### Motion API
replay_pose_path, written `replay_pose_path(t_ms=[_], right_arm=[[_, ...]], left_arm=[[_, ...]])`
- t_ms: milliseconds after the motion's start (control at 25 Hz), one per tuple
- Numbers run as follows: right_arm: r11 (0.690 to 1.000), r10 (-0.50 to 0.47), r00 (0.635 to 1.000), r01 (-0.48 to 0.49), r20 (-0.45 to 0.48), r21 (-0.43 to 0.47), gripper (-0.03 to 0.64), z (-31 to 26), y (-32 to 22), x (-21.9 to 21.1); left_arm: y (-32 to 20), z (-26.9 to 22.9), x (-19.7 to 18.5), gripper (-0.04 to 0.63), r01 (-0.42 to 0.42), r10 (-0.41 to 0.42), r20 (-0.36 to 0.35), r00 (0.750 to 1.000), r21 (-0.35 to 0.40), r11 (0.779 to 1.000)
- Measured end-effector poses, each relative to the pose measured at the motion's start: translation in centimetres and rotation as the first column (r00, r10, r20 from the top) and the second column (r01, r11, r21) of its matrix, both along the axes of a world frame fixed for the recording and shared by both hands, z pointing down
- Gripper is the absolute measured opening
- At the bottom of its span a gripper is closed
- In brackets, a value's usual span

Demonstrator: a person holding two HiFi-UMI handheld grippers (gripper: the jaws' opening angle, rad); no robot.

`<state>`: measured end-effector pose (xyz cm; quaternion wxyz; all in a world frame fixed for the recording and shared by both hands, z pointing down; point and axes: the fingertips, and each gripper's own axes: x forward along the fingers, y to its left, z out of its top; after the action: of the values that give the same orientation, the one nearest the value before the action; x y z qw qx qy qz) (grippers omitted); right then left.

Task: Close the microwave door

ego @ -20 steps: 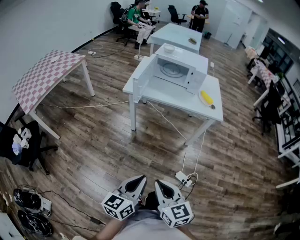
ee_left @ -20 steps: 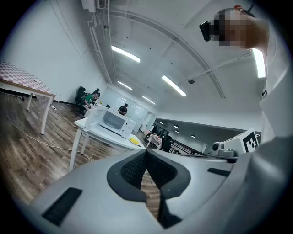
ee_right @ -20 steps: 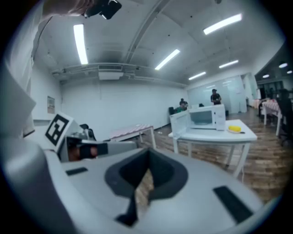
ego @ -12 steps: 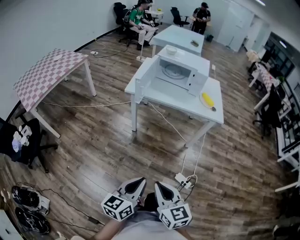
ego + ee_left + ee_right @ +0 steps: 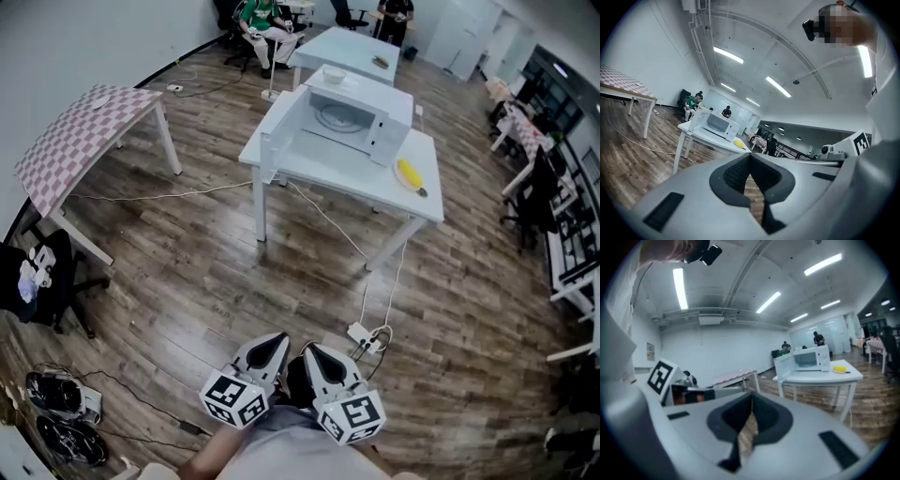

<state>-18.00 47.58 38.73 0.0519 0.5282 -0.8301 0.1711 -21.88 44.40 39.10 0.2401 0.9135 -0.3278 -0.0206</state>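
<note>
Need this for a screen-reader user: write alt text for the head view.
A white microwave stands on a white table across a wood floor, its door swung open, a yellow object beside it. At the bottom edge, the left gripper and right gripper sit close to the person, both shut and empty, far from the table.

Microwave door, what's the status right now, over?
Left claw and right claw shut, empty. Microwave door open, well out of reach across the floor. Power strip lies on the way.
</note>
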Motion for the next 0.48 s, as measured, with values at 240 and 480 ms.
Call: replay_pose_path(t_ms=[240,480], right_arm=[[1.000,-0.003,1.000,0.003,0.011,-0.005,0.023,0.0,-2.4,0.5],[0.999,-0.023,0.999,0.024,0.032,-0.024,0.023,0.6,-5.3,1.4]], left_arm=[[-2.1,0.1,0.9,0.014,0.006,-0.006,0.013,1.000,-0.010,1.000],[-5.3,0.5,1.9,0.014,0.010,-0.010,0.031,0.999,-0.029,1.000]])
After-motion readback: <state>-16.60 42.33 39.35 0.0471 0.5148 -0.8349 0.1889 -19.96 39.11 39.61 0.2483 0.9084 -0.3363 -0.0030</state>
